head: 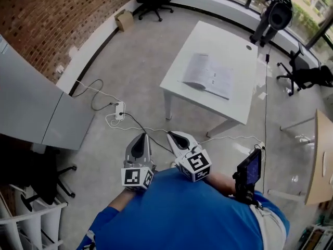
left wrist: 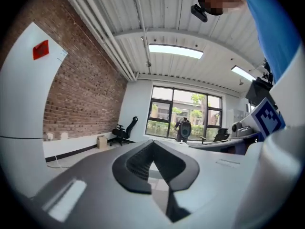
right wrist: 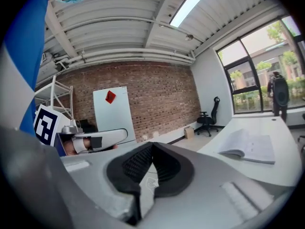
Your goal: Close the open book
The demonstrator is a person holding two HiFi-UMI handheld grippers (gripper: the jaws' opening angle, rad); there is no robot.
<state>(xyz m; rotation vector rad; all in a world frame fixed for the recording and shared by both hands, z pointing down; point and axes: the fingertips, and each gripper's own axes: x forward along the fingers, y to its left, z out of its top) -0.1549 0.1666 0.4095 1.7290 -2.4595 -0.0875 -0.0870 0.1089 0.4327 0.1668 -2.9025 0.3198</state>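
White bench [head: 229, 35] stood at the upper right of the head view, with the open book [head: 208, 76] lying flat on it. The left gripper [head: 141, 138] and right gripper [head: 173, 136] hung side by side at lower centre, well apart from it. The left gripper view showed its jaws together, nothing between them. The right gripper view showed its jaws likewise closed and empty, with the book at the frame's right.

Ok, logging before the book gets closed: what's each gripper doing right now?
Left gripper: closed, holding nothing.
Right gripper: closed, holding nothing.
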